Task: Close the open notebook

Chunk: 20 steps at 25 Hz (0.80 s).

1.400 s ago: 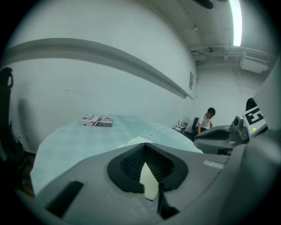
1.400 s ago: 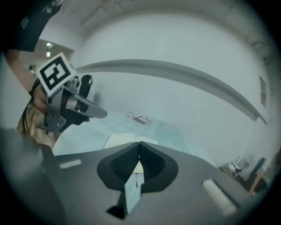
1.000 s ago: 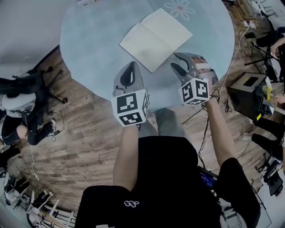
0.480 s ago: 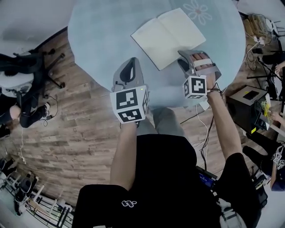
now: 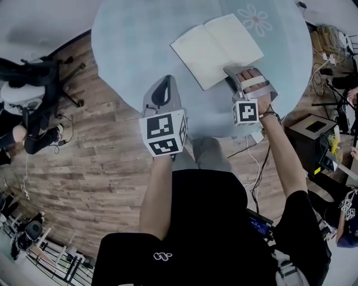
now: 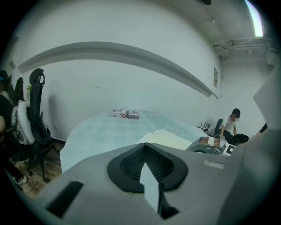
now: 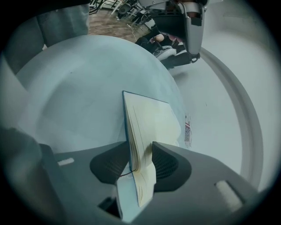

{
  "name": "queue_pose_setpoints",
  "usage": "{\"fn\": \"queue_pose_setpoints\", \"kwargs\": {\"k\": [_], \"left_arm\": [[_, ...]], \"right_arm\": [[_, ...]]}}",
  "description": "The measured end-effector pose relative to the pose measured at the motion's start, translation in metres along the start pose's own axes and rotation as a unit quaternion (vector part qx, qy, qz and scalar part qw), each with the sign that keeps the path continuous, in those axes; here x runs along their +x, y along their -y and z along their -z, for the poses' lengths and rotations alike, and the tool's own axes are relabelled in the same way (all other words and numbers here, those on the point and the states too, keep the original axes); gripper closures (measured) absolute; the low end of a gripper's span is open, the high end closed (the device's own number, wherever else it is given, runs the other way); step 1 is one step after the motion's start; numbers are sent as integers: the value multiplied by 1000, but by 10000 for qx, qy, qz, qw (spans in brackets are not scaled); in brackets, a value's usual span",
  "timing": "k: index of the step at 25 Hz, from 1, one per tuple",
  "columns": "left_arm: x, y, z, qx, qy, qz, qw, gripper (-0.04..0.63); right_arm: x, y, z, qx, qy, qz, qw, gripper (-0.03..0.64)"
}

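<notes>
Since a second ago the right tongs [image 5: 231, 72] have rolled over and dropped onto the near right-hand edge of the notebook [image 5: 215, 47], where before they hung just short of it. The left tongs [image 5: 166, 81] have hardly changed, poised over the near rim of the table [image 5: 128, 44].

Open and face up, the notebook lies on the round pale-blue table, its cream pages blank, just on the near side of a white flower print [image 5: 255, 15].

Seen in the right gripper view, the right tongs [image 7: 141, 160] are closing on the right-hand half of the notebook [image 7: 151, 127]. That half is raised on edge between the pads. One pad lies against the blue cover and the other against the top page.

The left gripper view shows the left tongs [image 6: 144, 146] closed with nothing between them. They point across the table toward the notebook [image 6: 169, 137], well short of it.

A small flat printed packet [image 6: 125, 113] lies at the far edge of the table. An office chair [image 5: 33, 84] stands on the wooden floor [image 5: 100, 156] to the left.
</notes>
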<state>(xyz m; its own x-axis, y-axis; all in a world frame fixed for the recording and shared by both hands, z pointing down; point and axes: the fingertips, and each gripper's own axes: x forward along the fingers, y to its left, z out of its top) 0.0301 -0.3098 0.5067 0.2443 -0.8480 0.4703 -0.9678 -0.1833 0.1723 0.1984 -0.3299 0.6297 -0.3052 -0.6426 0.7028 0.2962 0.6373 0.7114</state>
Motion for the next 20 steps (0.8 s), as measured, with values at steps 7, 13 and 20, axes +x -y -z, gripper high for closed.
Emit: {"fn": "queue_pose_setpoints", "kwargs": {"k": [7,13,20], "left_arm": [[-3,-1,-4,18,32,-28,10000,591],[-4,2,-6,30,43,-52,10000,591],[-5,5,-13,21,135,-67,9999,591]], "right_arm": [[-3,-2,-3,495,177,78,9986,558],[-13,17,-16,2139,698,119,9743,568],[-23,35,-15,4807,1116,265,8694,575]]}}
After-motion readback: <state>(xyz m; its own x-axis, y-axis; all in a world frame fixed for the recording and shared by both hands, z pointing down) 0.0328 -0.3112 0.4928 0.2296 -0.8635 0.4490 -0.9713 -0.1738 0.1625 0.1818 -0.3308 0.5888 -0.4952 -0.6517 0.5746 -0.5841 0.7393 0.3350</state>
